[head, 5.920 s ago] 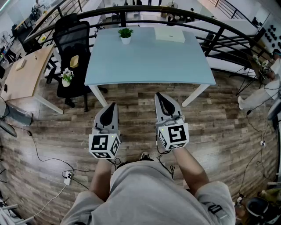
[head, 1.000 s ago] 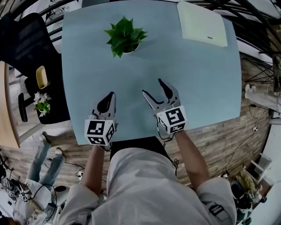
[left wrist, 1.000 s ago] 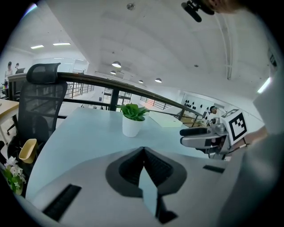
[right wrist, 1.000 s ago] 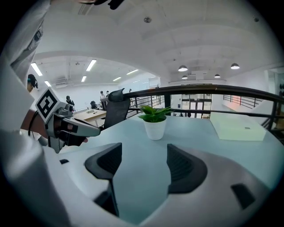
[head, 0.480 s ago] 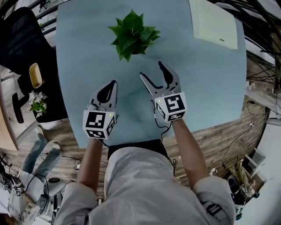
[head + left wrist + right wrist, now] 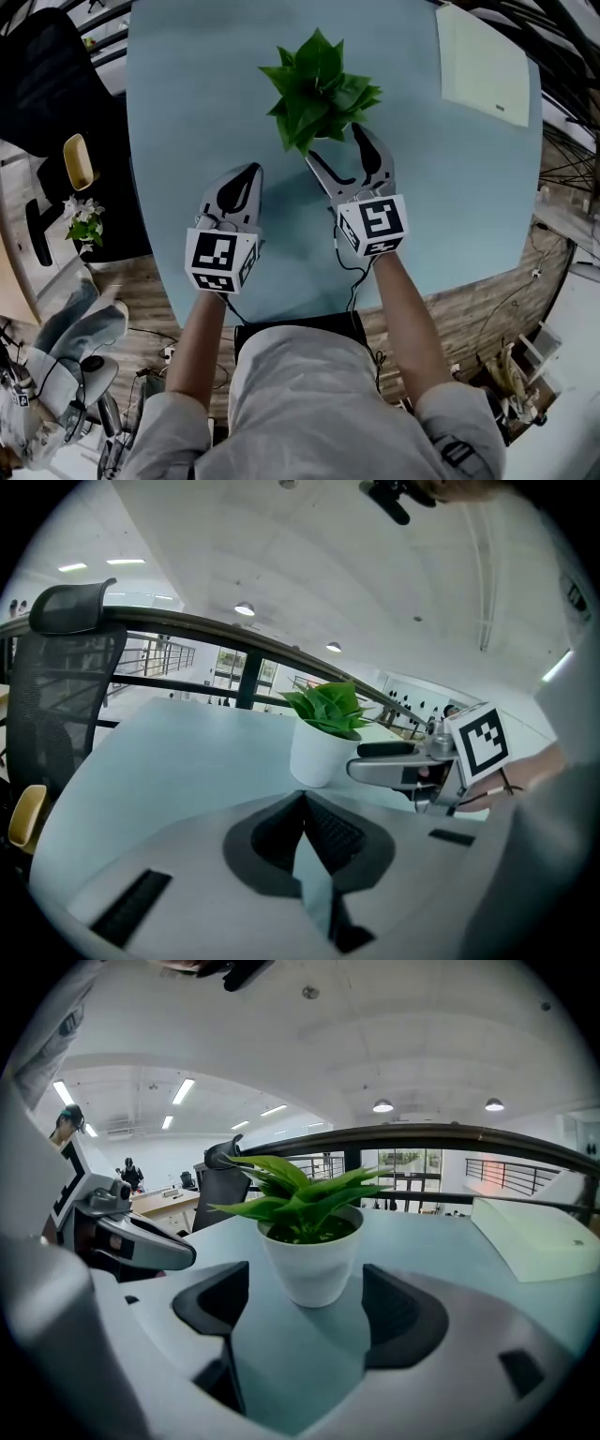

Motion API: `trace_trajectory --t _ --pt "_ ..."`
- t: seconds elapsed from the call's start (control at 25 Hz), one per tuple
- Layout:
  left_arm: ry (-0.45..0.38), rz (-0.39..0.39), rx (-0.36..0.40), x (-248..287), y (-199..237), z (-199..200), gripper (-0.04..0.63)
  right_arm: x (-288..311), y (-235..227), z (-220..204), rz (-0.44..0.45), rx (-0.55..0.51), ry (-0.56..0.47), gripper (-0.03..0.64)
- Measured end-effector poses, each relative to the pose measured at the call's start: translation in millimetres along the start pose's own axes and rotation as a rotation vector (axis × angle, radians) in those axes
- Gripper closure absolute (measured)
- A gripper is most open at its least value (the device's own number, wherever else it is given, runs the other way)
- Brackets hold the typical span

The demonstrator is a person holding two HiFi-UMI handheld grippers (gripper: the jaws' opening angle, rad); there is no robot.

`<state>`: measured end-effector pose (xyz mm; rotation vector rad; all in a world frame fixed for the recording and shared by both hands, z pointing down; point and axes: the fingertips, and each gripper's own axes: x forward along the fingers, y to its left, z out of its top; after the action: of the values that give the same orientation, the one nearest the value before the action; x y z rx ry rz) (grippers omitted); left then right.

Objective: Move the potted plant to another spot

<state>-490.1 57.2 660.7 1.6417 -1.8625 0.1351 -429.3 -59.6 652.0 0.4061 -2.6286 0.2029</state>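
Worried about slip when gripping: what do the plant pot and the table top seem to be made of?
Plant pot: smooth white with a soft sheen, so glazed ceramic or plastic; the look leaves it open. Table top: pale blue, even and faintly glossy, probably laminate or painted board.

Right gripper point(image 6: 337, 150) opened wider, reaching potted plant point(image 6: 319, 89).

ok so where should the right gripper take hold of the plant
Grip the white pot mid-wall, coming level from the near side under the leaves: it stands upright, tapering downward, foliage overhanging the rim. The right gripper, jaws just opened wider, already flanks it untouched.
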Motion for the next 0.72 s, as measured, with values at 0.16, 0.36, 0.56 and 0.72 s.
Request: trace_trajectory --t 0.16,0.36,0.56,0.72 --pt "0.008 0.011 -0.024 0.5 9.8 -5.6 0.583 15.0 -0.3 3.5 0.012 0.006 -0.006 0.208" --pt "0.016 0.021 -0.024 -2.2 21.2 -8.4 0.583 29.1 -3.9 13.3 0.016 0.030 -0.051 0.163" --pt "0.023 0.029 -0.035 -2.0 29.2 -11.4 0.583 48.6 -3.4 18.3 0.047 0.038 -0.071 0.127" --pt "0.029 0.027 -0.041 0.8 27.2 -13.6 0.583 58.3 0.4 22.4 0.077 0.031 -0.086 0.115"
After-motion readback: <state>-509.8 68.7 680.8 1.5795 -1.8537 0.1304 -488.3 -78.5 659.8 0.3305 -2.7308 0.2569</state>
